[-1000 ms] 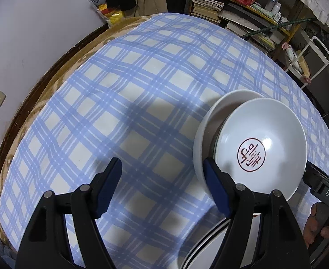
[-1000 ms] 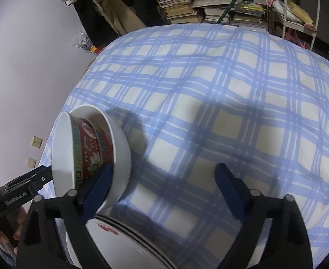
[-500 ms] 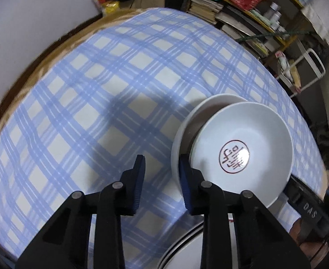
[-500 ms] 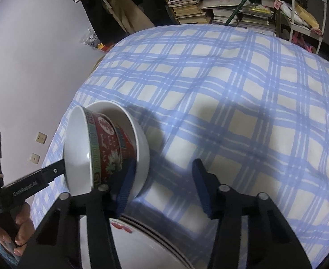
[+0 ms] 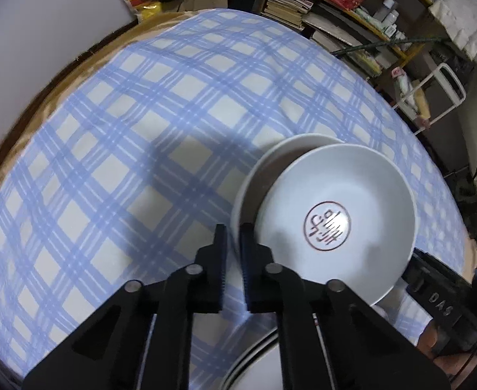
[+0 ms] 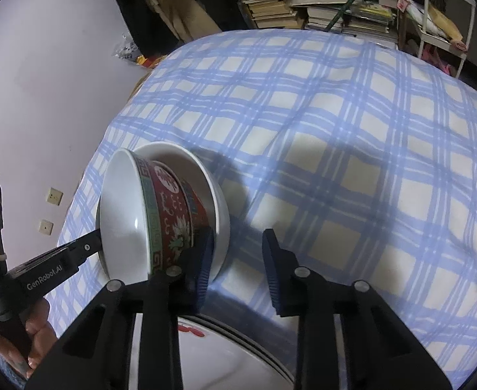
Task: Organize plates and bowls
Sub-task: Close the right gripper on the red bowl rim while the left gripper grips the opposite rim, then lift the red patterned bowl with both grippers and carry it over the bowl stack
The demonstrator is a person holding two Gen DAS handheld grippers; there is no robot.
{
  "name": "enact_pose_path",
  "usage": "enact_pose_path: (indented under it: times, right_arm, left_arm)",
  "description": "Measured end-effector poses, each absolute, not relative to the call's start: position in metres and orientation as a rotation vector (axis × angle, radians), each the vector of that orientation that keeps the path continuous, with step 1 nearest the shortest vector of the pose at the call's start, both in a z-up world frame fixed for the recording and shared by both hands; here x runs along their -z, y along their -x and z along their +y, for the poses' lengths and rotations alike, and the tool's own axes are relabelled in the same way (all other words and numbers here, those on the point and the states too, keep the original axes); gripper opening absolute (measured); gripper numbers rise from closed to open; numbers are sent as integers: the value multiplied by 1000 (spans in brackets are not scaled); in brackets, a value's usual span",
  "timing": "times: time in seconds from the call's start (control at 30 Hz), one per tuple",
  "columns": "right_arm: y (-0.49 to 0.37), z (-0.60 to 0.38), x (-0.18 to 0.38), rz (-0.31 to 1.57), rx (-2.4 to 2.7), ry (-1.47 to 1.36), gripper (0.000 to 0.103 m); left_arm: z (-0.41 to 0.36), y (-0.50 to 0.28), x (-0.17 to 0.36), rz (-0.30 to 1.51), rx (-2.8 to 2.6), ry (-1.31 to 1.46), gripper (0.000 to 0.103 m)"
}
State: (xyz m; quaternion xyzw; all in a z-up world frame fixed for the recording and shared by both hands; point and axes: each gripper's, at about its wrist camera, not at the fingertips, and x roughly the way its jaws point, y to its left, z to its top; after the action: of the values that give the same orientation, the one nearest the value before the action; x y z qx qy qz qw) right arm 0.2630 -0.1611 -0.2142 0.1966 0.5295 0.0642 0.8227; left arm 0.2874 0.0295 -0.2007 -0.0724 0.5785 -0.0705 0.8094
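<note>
The left gripper point(image 5: 234, 243) has just closed its jaws on the white bowl's point(image 5: 254, 175) rim; the right gripper's point(image 6: 236, 253) jaws — closing, still apart — straddle its other side.

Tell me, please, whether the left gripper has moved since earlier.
Yes: the left gripper has just been closing, rightward onto the rim of the white bowl.

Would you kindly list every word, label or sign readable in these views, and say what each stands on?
"GenRobot.AI": on the left gripper, seen from the right wrist.
"DAS": on the right gripper, seen from the left wrist.
Red round seal inside the red-patterned bowl: characters too blurred to read.
Book spines: too small to read.
</note>
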Motion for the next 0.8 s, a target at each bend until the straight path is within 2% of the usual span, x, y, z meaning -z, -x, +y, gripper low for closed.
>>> enact_pose_path:
  times: [0.3,0.8]
  right_arm:
    - [-272,-144,210,1182,-150,-348,10]
    - [-281,-134,204,1246,-112,-336,11]
  left_arm:
    - [38,-283,208,1226,144,220,7]
    - [51,-288,216,1266,137,312,9]
